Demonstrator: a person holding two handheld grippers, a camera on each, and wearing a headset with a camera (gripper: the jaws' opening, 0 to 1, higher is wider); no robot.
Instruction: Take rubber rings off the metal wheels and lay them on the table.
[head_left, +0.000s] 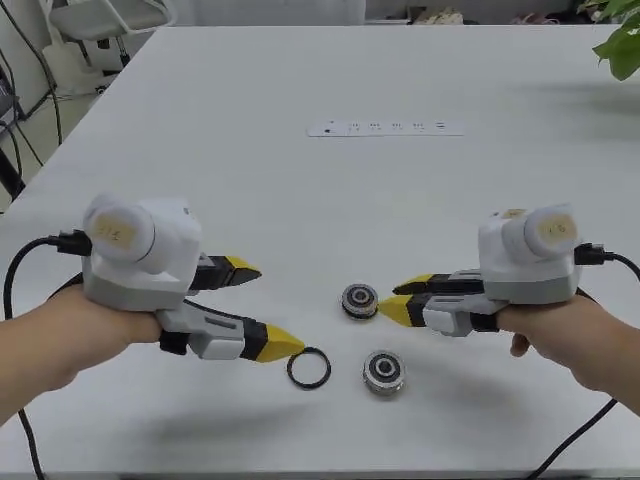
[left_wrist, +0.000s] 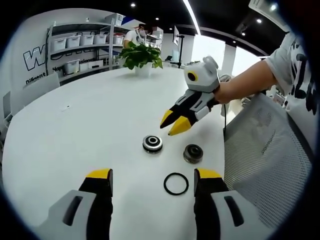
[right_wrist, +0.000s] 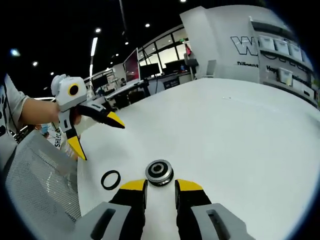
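Note:
Two small metal wheels lie on the white table (head_left: 330, 200): one (head_left: 360, 300) just ahead of my right gripper (head_left: 393, 299), the other (head_left: 384, 371) nearer the front edge. A loose black rubber ring (head_left: 308, 367) lies flat to the left of the nearer wheel. My left gripper (head_left: 271, 306) is wide open and holds nothing; its lower fingertip is close to the ring (left_wrist: 176, 184). In the right gripper view the jaws (right_wrist: 161, 186) stand a narrow gap apart with nothing between them, and the wheel (right_wrist: 159, 172) sits just beyond their tips. I cannot tell which wheel wears a ring.
A white power strip (head_left: 385, 128) lies in the middle of the table, farther back. Plant leaves (head_left: 625, 40) hang over the far right corner and a chair (head_left: 100, 20) stands beyond the far left corner. Cables trail from both grippers toward the front edge.

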